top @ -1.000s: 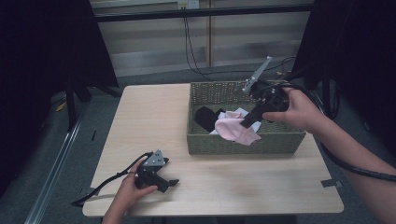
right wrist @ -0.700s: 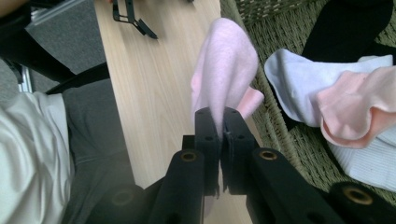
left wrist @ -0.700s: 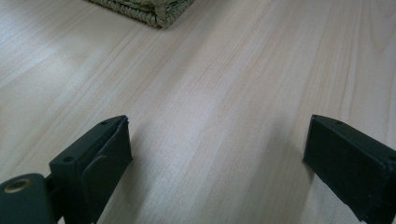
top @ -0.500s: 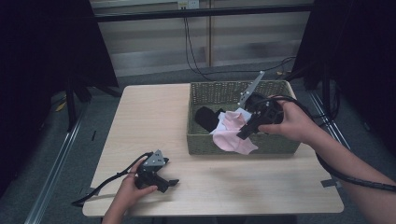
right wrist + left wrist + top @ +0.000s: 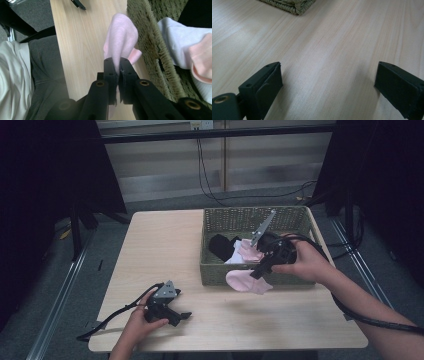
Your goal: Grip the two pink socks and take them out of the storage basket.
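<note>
A pink sock (image 5: 246, 282) hangs over the near wall of the green woven basket (image 5: 295, 221), its end down near the table. My right gripper (image 5: 255, 273) is shut on it; in the right gripper view the pink sock (image 5: 121, 40) runs out from between the closed jaws of the right gripper (image 5: 118, 65). Inside the basket lie a black sock (image 5: 222, 245) and a pale pink and white sock (image 5: 243, 253). My left gripper (image 5: 184, 317) rests on the table at the front left, open, with bare wood between the jaws of the left gripper (image 5: 328, 75).
The wooden table (image 5: 160, 250) has bare wood left of the basket and along the front edge. A corner of the basket (image 5: 289, 5) lies ahead of the left gripper. Cables trail from both grippers. Dark frames and a rail (image 5: 60, 310) stand left of the table.
My right gripper has come down and toward the front, drawing the pink sock out of the basket and over its near wall. The left gripper has stayed put.
</note>
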